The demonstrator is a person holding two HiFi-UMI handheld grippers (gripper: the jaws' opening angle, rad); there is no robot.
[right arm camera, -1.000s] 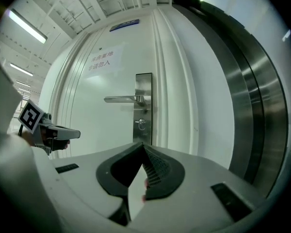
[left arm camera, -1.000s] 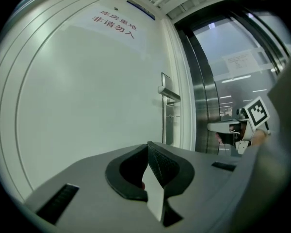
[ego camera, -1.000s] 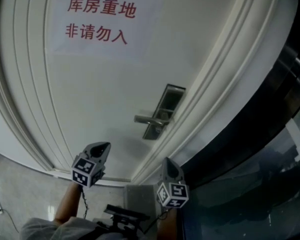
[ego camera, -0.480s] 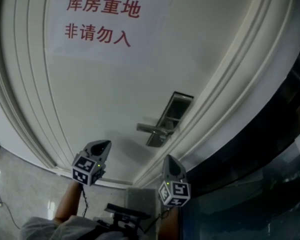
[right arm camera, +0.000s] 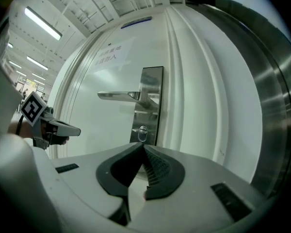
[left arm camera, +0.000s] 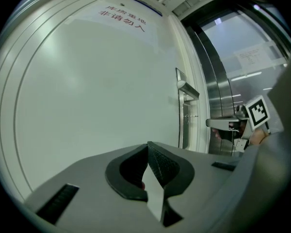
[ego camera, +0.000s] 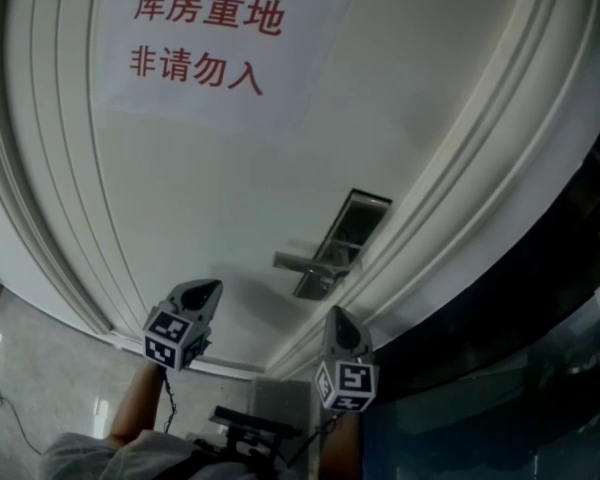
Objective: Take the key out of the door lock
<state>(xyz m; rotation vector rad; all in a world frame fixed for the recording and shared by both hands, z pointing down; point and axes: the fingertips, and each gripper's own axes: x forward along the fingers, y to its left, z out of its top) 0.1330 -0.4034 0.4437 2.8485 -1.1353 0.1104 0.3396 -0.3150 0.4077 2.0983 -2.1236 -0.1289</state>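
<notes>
A silver lock plate (ego camera: 352, 226) with a lever handle (ego camera: 302, 261) sits on the white door (ego camera: 210, 188). In the right gripper view the plate (right arm camera: 150, 89) faces me. A small silver key (right arm camera: 142, 132) sticks out of the keyhole below the handle (right arm camera: 117, 95). My right gripper (right arm camera: 143, 145) is shut and empty, short of the key and just below it. In the head view it (ego camera: 336, 315) hangs under the lock. My left gripper (ego camera: 214, 287) is off to the left, also shut and empty (left arm camera: 147, 144). From there the plate (left arm camera: 180, 87) shows edge-on.
A paper sign with red characters (ego camera: 202, 38) is stuck high on the door. Raised white moulding (ego camera: 450, 198) frames the door at the right, and dark metal and glass panels (ego camera: 540, 298) stand beyond it. Pale floor (ego camera: 40, 378) lies at the lower left.
The head view has shifted a little, so the lock plate now shows slightly further right. Both grippers stay at about the same places, still shut.
</notes>
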